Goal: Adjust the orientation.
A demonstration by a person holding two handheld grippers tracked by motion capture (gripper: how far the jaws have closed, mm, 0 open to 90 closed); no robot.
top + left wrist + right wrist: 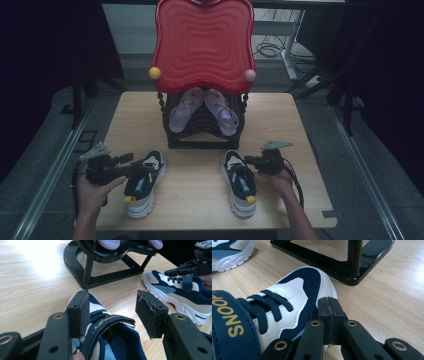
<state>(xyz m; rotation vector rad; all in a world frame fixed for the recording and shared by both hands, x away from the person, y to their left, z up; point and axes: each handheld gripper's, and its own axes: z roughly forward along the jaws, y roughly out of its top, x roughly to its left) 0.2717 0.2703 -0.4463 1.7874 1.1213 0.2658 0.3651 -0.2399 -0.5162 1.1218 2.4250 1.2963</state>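
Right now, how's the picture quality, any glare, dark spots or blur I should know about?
High view: dim, surroundings almost black, red tray brightest. Left gripper view: strong glare whitens the table at upper left; left gripper jaws sharp. Right gripper view: evenly lit, sneaker crisp, mild glare at the table's right edge.

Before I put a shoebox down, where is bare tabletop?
Free: the strip between the left sneaker and right sneaker, and the table beside the black rack. Crowded: around each sneaker, where the left tongs and right tongs sit.
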